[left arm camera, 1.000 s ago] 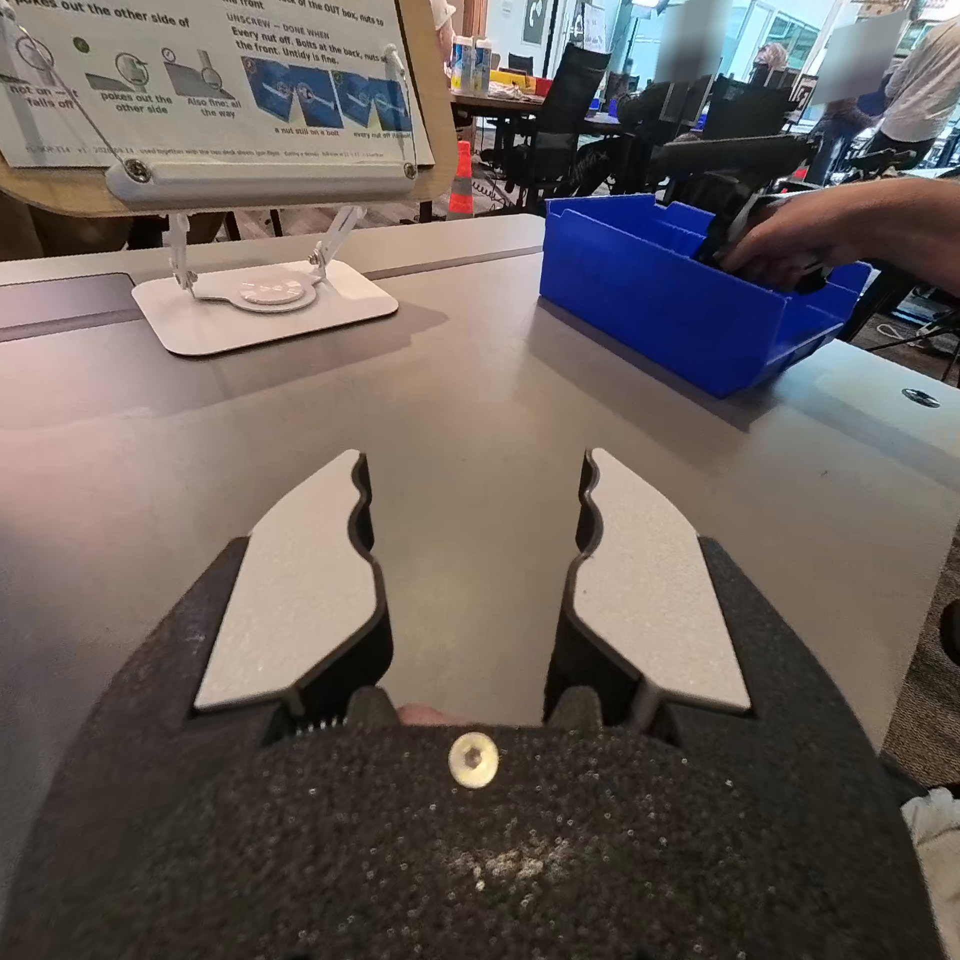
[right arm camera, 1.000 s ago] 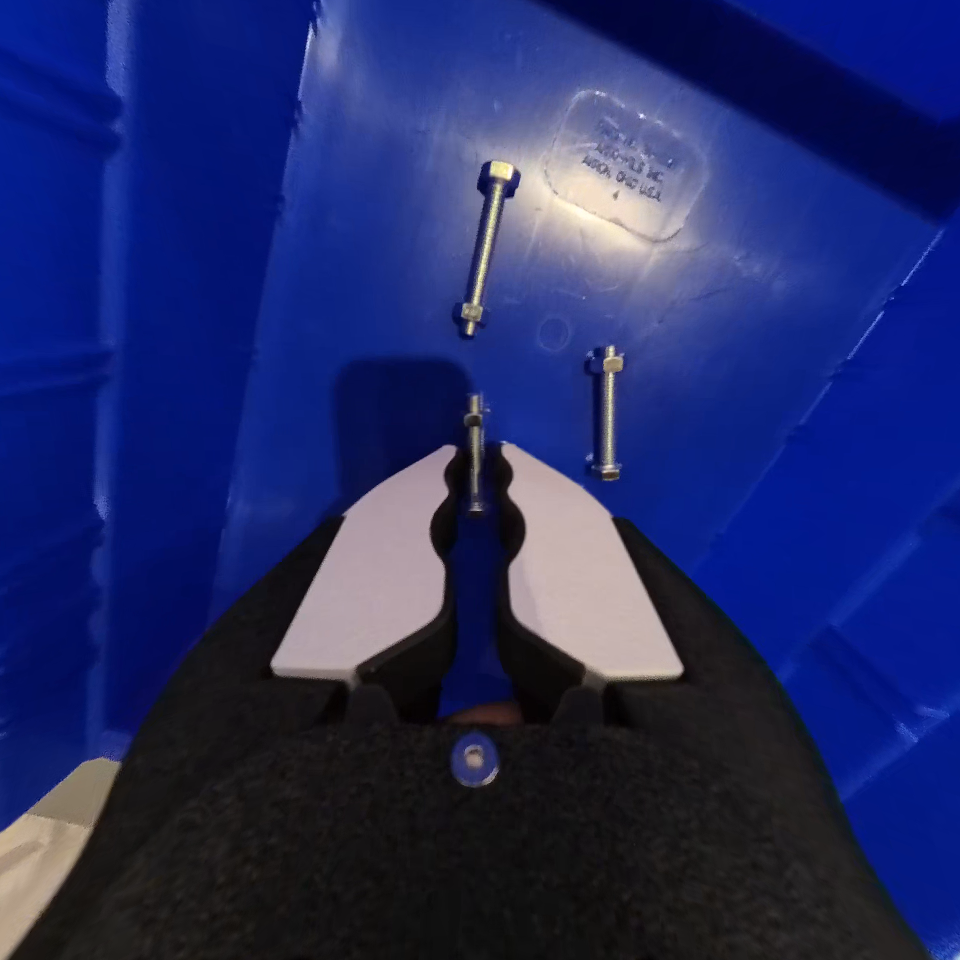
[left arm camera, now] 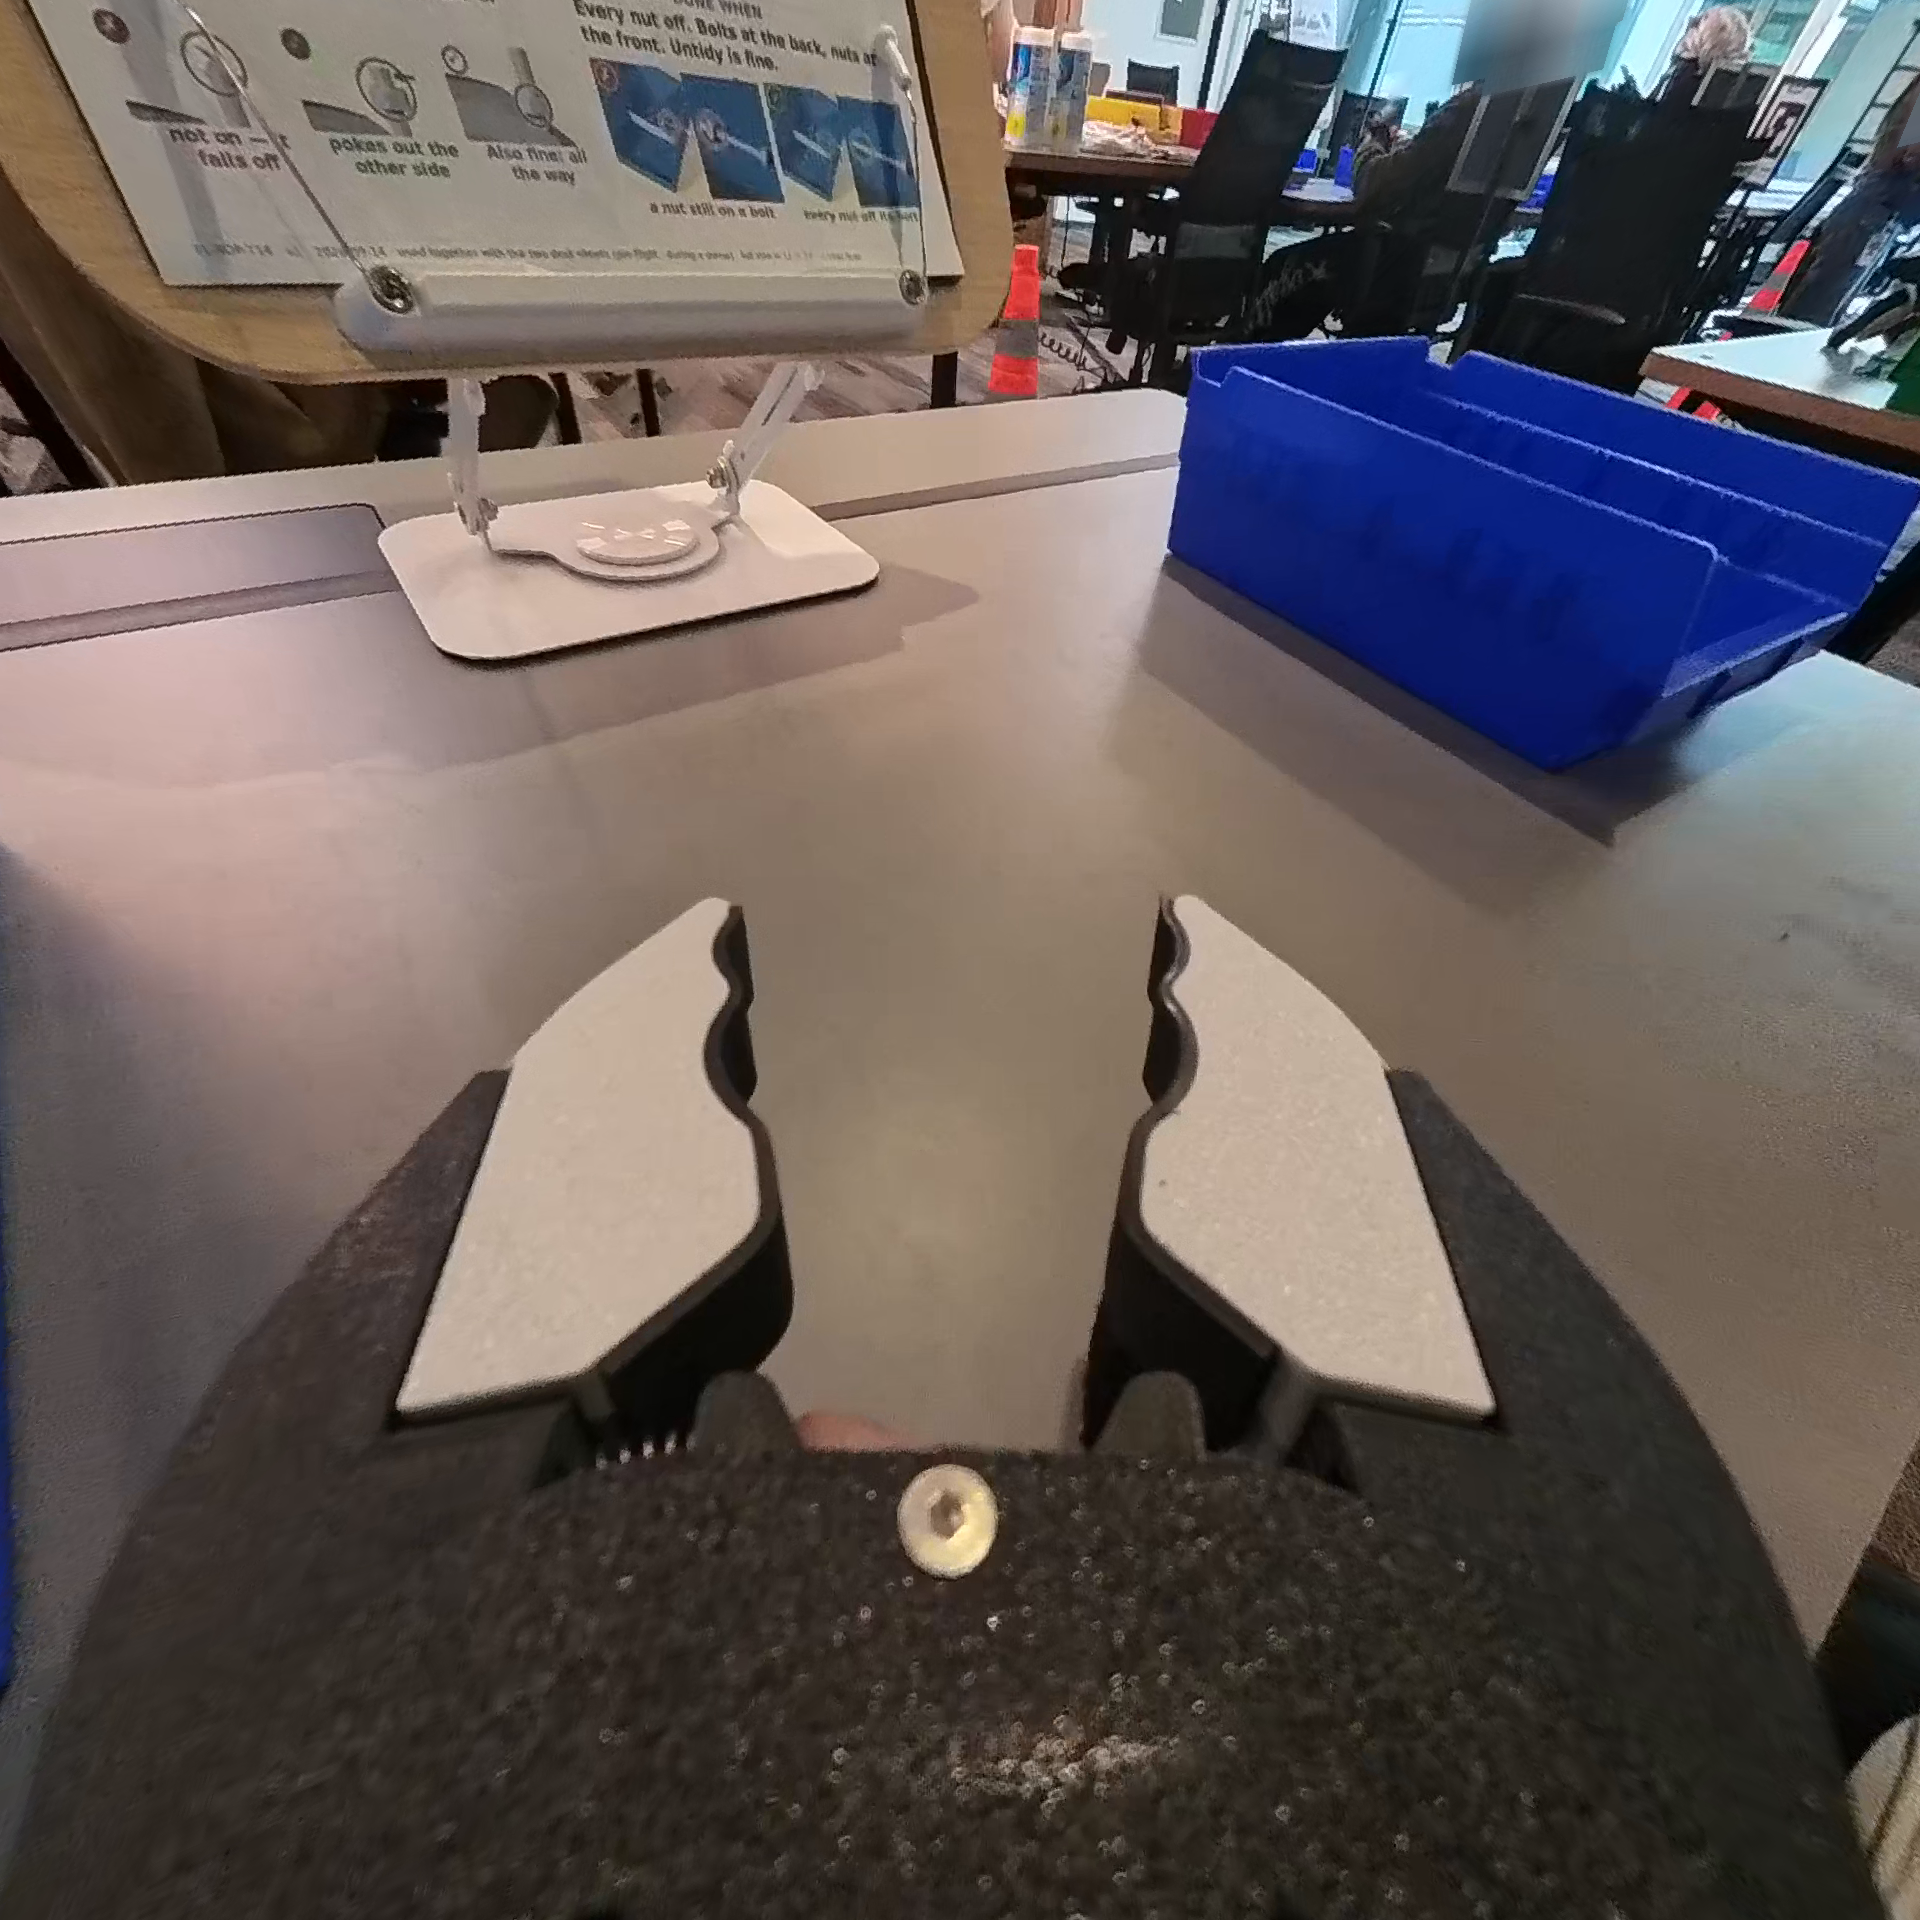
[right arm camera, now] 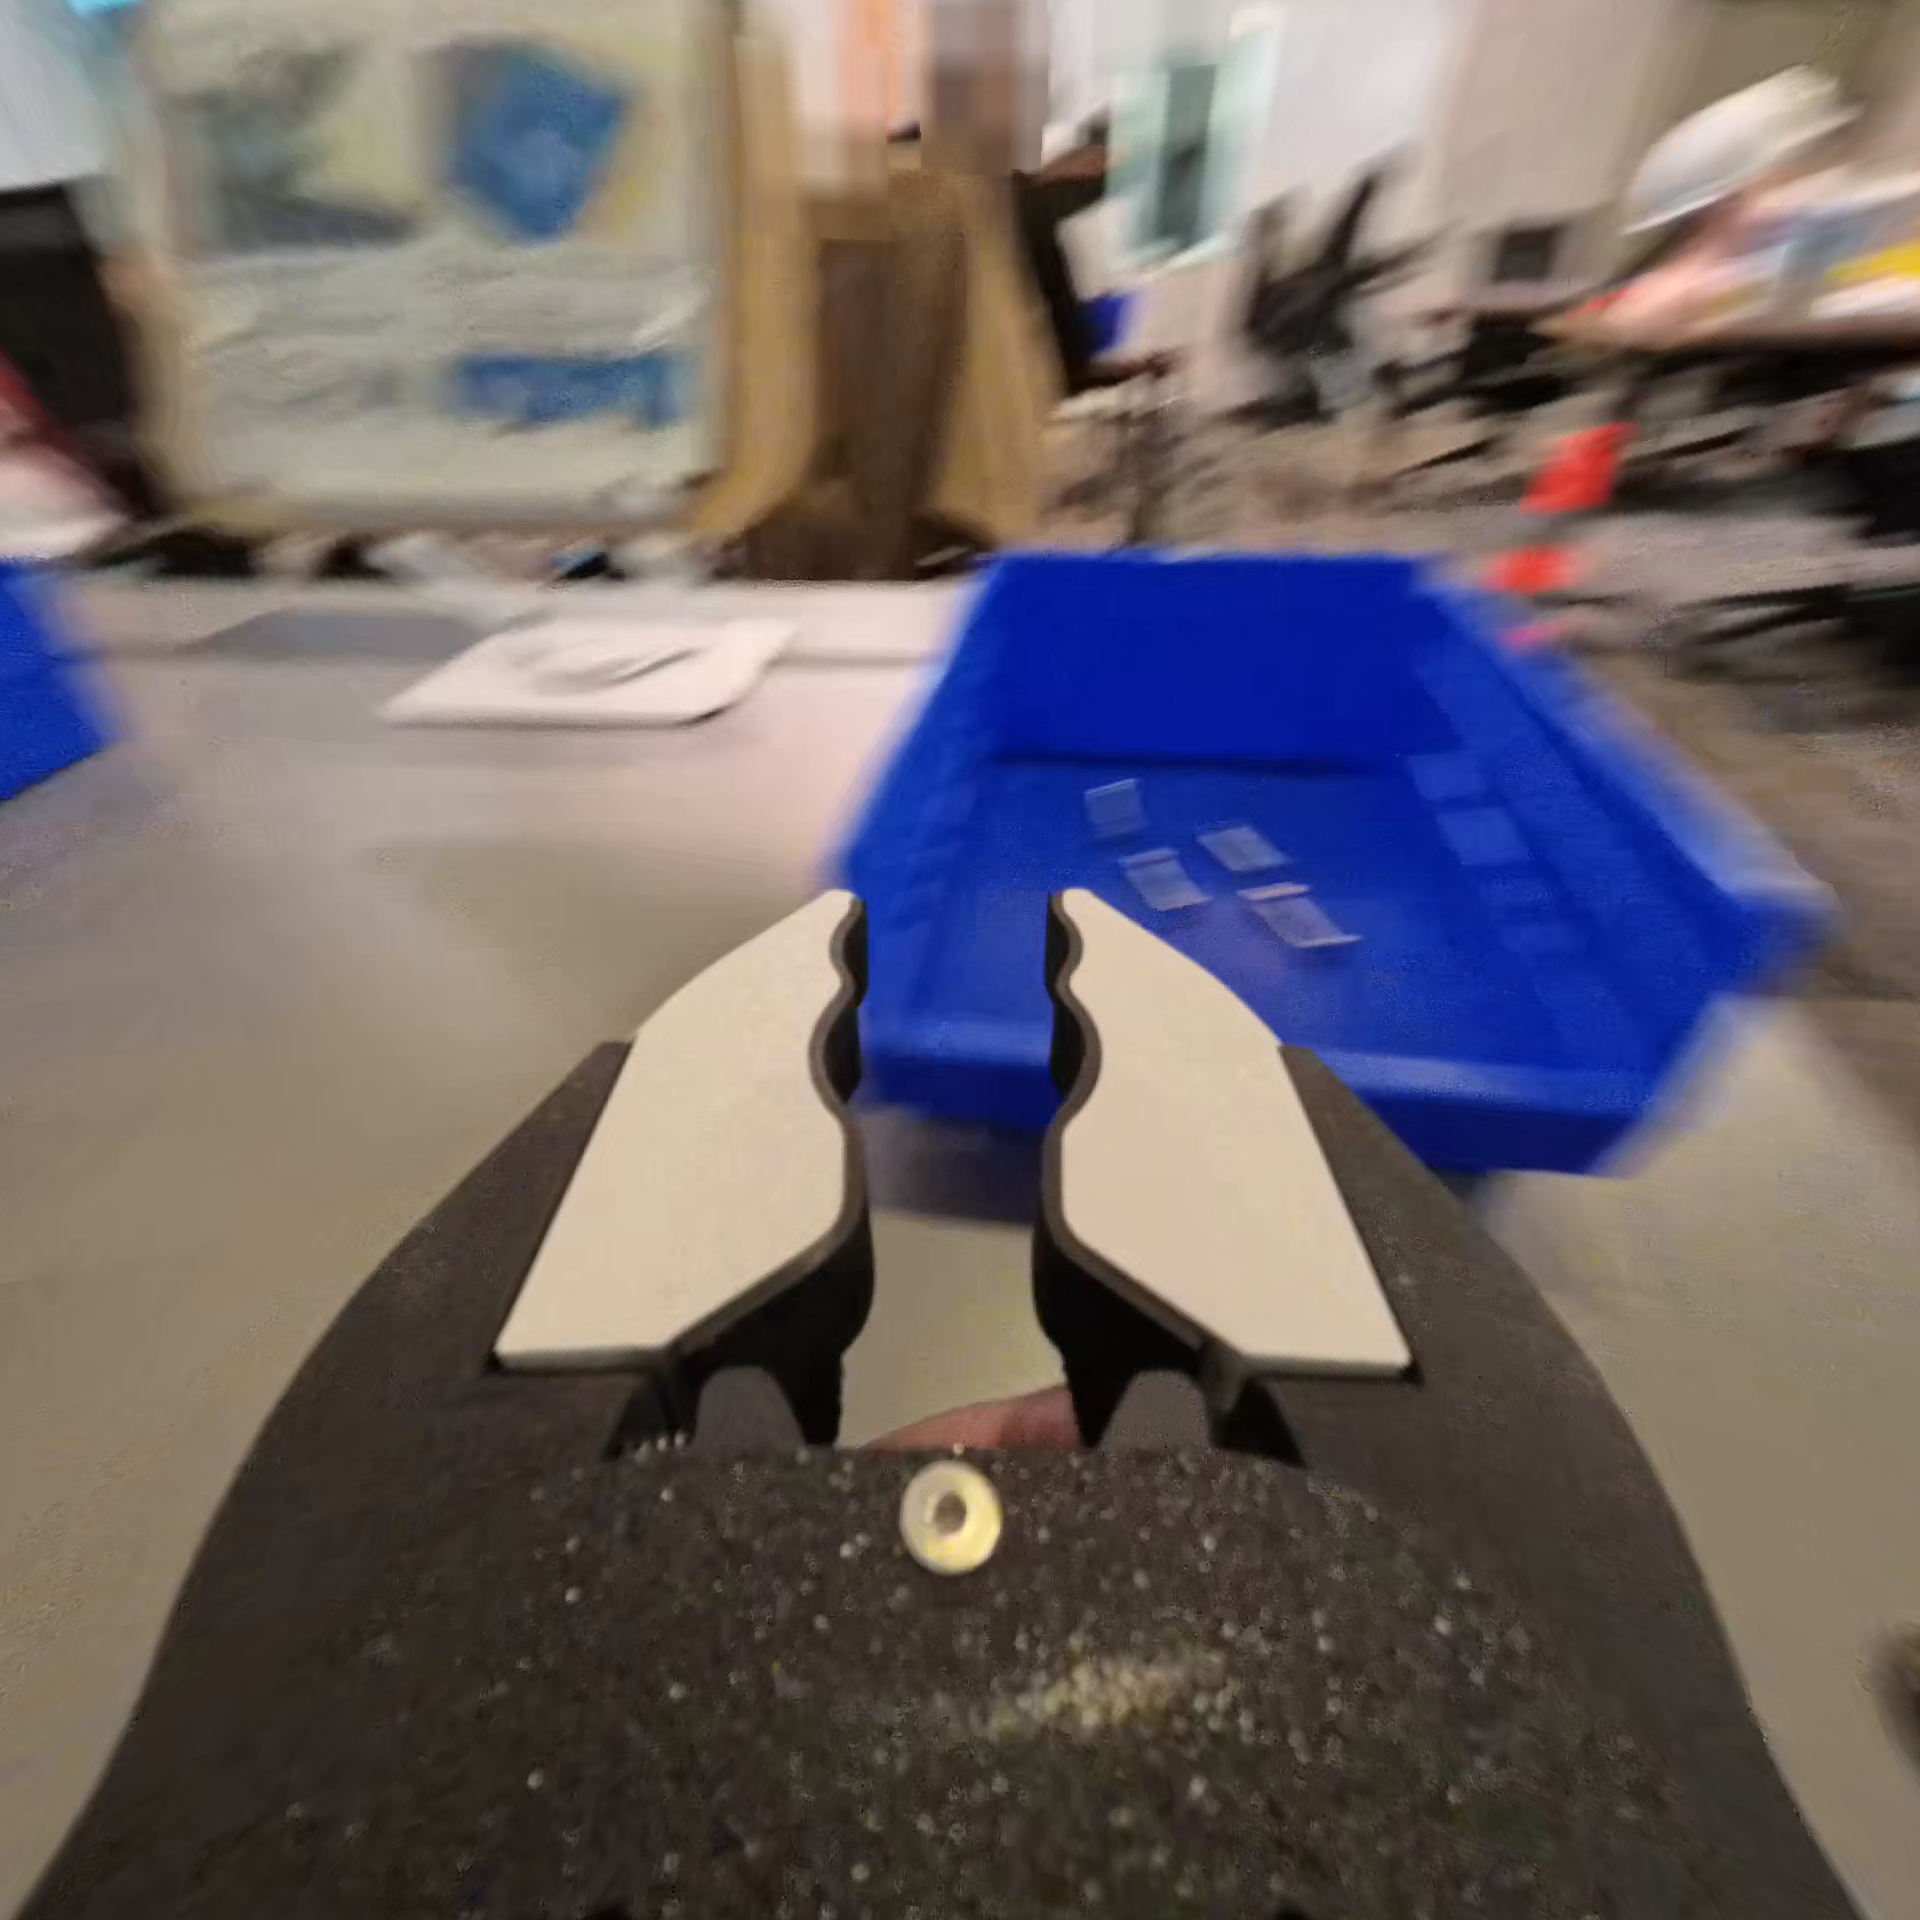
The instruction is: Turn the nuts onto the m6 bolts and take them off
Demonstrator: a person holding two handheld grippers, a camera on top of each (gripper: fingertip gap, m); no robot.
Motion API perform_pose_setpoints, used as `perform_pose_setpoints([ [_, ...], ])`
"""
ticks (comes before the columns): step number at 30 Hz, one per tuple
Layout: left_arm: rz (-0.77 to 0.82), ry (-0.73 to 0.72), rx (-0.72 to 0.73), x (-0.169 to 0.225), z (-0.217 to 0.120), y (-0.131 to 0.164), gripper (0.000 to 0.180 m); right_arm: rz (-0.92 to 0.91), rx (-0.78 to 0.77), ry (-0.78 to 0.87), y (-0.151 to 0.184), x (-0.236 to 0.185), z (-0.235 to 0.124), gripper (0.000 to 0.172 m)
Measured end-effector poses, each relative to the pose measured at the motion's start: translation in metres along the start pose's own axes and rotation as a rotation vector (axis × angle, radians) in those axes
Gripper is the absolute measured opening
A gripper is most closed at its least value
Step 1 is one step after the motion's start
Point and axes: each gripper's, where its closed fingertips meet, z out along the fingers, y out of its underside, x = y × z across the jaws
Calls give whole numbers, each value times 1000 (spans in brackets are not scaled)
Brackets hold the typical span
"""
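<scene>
My left gripper [left arm camera: 951, 914] is wide open and empty, held low over the grey table [left arm camera: 935, 748]. The blue bin [left arm camera: 1455, 582] stands to its right, and its inside is hidden in this view. The right wrist view is smeared by motion. My right gripper [right arm camera: 956, 904] is open with nothing between its fingers. It is held above the table just in front of the blue bin [right arm camera: 1195, 644]. Several bolts [right arm camera: 1236, 847] lie on the bin floor as blurred grey streaks, beyond and to the right of the fingertips. Nuts cannot be made out.
A white stand [left arm camera: 623, 582] holding an instruction sheet [left arm camera: 520, 135] on a wooden board sits at the back left of the table. Another blue container [right arm camera: 42, 675] shows at the far left of the right wrist view. Chairs, tables and orange cones fill the room behind.
My right gripper has pulled back out of the bin. The bolt that lay between its fingers is no longer there. The hand and gripper are gone from the bin in the left view.
</scene>
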Motion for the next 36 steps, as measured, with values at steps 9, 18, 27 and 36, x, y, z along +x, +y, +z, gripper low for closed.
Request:
perform_pose_setpoints([
  [9,7,37,-20,15,2,0,74,69,-194,418,47,188,44,41],
  [18,-23,66,-43,27,9,7,74,189,-199,187,47,100,28,32],
  [27,-43,97,-55,124,112,-20,67,218,-168,390,51,91,39,54],
  [36,-34,-79,-126,163,228,-21,48,287,-196,365,53,91,57,5],
])
